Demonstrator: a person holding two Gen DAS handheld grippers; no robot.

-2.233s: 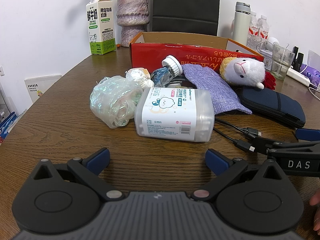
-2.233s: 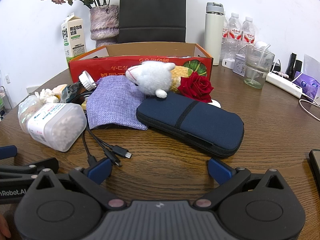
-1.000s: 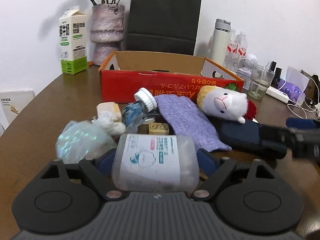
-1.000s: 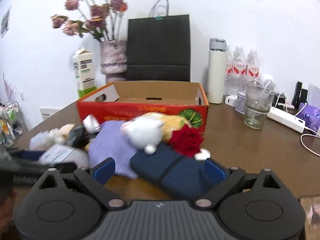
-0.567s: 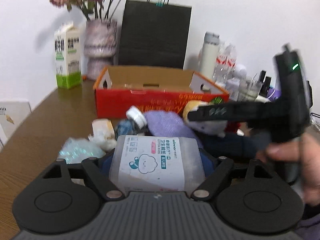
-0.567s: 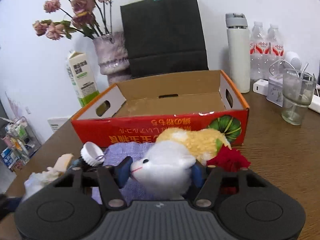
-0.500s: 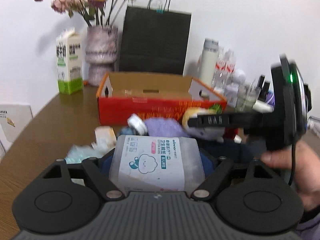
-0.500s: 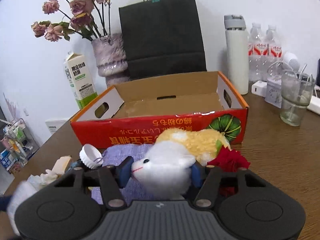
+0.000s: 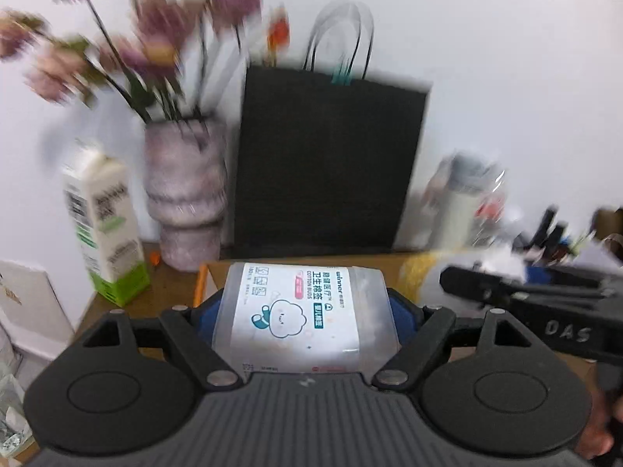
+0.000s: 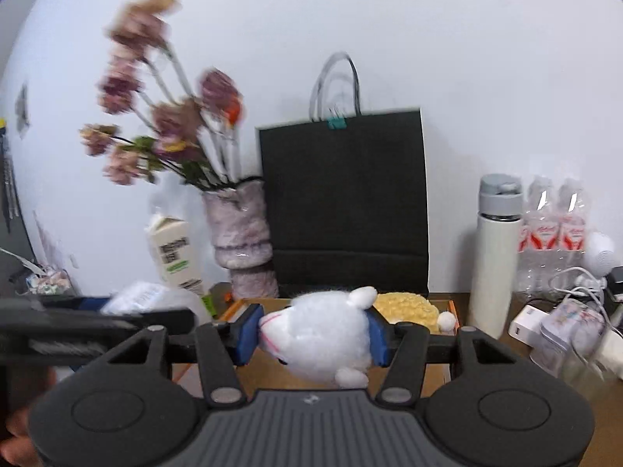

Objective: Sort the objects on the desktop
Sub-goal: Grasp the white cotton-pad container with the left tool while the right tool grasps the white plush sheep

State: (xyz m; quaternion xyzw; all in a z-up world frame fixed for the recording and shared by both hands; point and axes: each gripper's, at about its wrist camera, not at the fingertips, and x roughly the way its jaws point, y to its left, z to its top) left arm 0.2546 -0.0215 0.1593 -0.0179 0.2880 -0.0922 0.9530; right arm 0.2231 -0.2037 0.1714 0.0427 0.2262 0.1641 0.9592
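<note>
My left gripper is shut on a clear plastic cotton bud box with a white label and holds it in the air over the near left corner of the orange cardboard box. My right gripper is shut on a white and yellow plush sheep and holds it above the same cardboard box. The right gripper shows at the right of the left wrist view, with the plush blurred behind it. The left gripper shows at the left of the right wrist view.
Behind the box stand a black paper bag, a pink vase with dried flowers and a milk carton. To the right are a white flask, water bottles and chargers with cables.
Both grippers have risen and moved forward with their loads, from the table pile to above the cardboard box. The table pile has dropped out of view.
</note>
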